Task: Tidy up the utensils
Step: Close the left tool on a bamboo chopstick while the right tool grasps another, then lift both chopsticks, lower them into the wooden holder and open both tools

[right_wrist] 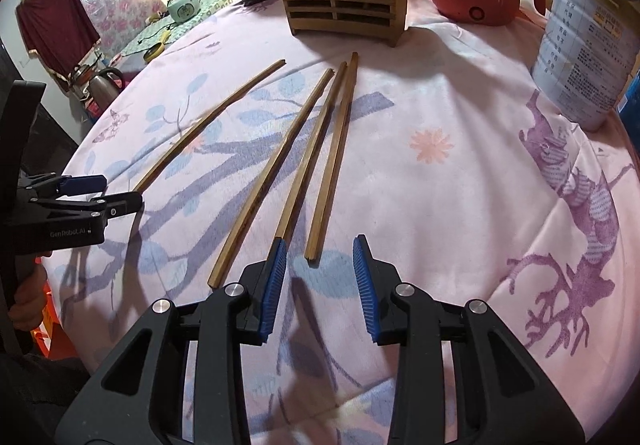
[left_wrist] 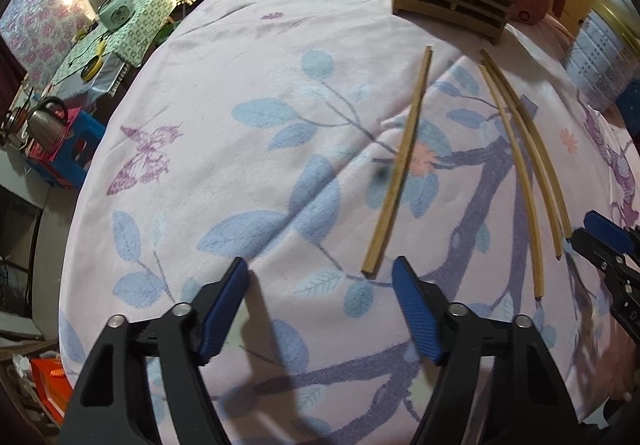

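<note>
chopsticks (right_wrist: 256, 181) on the flowered bench (right_wrist: 460, 205), four in all, none held.

going left to right in my right wrist view: one chopstick (right_wrist: 208, 125) lies apart, its near end beside my left gripper (left_wrist: 320, 309), whose jaws stand wide open over bare cloth; then three fan out from below the wooden slatted holder (right_wrist: 344, 1) towards my right gripper (right_wrist: 320, 285), jaws part open, gripping nothing, the end of the rightmost stick (right_wrist: 332, 157) just ahead of the gap. they look light, stiff and thin, likely to roll or slip between ribbed pads, so i'd pinch one across its thicker square end, near the tip closest to me, then stand it in the holder.
</note>
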Demonstrator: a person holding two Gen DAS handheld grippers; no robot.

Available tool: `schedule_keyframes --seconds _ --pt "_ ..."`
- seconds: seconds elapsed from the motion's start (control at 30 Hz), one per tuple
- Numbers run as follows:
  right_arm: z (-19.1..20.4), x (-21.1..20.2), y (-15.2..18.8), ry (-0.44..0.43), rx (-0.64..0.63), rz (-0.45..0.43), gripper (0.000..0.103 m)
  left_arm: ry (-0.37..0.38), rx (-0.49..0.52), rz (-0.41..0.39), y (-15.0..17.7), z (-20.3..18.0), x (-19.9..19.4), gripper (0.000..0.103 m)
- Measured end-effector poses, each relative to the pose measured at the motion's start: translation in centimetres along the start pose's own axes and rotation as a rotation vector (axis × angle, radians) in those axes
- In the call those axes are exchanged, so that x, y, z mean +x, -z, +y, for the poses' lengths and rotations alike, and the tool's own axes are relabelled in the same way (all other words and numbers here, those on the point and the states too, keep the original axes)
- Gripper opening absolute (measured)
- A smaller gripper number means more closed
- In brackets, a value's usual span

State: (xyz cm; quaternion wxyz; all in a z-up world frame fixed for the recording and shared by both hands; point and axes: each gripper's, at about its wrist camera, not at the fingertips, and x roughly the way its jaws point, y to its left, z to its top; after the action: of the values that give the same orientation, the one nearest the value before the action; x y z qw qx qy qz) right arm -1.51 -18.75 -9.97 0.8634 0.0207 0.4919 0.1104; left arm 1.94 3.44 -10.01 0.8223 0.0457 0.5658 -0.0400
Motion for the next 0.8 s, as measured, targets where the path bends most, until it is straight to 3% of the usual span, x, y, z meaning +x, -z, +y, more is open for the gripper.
schedule_keyframes --seconds 0.13,0.27,0.3,0.53,0.8 --pt "-0.3 0.9 0.0 -0.007 0.03 0.003 0.032 0.028 0.028 -0.022 -0.5 -0.9 0.0 0.053" --pt "-0.5 0.9 0.1 0.028 0.037 -0.029 0.008 0.062 0.098 -0.07 -0.8 -2.6 0.0 0.012" --pt "-0.8 0.8 0.2 0.017 0.051 -0.028 0.007 0.068 0.113 -0.07 -0.8 -3.0 0.0 0.007" --pt "-1.7 -0.6 0.4 0.038 0.072 -0.048 0.007 0.074 0.134 -0.074 -0.6 -3.9 -0.7 0.005" --pt "-2.9 -5.7 -0.9 0.076 0.063 -0.187 0.007 0.06 0.075 -0.146 -2.1 -2.8 -4.9 0.005"
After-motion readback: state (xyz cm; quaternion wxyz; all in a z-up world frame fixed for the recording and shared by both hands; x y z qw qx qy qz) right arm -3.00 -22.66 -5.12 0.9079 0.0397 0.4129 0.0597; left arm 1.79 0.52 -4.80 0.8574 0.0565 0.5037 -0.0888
